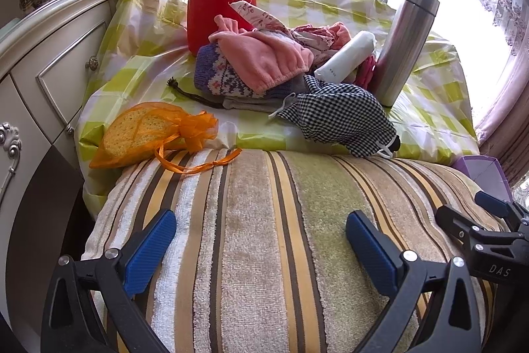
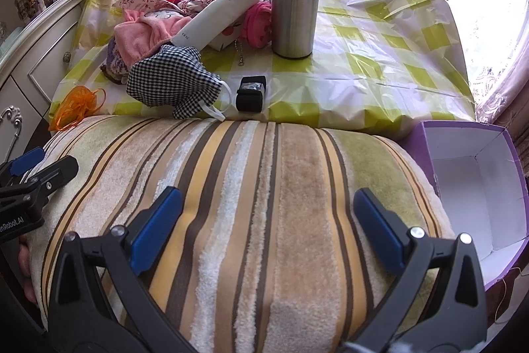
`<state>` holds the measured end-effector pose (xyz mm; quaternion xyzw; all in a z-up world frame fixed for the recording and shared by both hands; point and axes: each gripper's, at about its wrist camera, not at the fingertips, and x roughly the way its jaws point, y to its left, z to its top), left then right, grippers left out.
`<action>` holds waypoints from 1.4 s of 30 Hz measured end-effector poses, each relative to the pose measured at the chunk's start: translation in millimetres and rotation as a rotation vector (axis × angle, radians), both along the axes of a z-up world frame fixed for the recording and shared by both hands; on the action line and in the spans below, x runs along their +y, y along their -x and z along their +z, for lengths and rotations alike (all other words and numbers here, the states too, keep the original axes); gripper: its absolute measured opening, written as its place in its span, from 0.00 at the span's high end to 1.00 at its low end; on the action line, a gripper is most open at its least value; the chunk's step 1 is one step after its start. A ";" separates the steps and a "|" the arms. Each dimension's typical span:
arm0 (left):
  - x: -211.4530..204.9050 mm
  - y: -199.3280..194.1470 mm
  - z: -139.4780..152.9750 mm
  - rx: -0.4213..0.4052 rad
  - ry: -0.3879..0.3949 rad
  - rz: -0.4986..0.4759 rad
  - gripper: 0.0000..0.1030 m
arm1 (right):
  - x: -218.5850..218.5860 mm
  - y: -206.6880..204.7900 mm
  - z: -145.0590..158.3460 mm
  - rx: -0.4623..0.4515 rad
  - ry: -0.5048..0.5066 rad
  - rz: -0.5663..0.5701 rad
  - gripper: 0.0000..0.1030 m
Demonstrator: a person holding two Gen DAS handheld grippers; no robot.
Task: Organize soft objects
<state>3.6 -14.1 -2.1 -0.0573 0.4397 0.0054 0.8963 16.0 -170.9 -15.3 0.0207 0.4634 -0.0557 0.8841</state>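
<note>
Striped cushion (image 2: 264,204) lies under the open right hand-held gripper (image 2: 267,224).

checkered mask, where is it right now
The checkered mask lies at the near edge of the green checked tablecloth, left of the small black box, just in front of the pink cloth pile.

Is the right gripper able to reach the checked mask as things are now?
Probably yes. The right gripper is open over the striped cushion, and the checked mask lies just past the cushion's far edge, uncovered on top. Only the small black box sits beside it.
</note>
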 end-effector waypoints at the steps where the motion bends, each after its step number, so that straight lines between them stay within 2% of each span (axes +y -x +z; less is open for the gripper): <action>1: -0.2 -0.1 0.1 0.002 -0.003 0.000 0.00 | 0.3 0.1 -0.2 -0.002 0.001 -0.001 0.00; 42: -2.8 -4.1 -1.0 0.007 -0.022 0.005 0.00 | 1.2 -2.0 0.9 0.006 0.008 0.001 0.00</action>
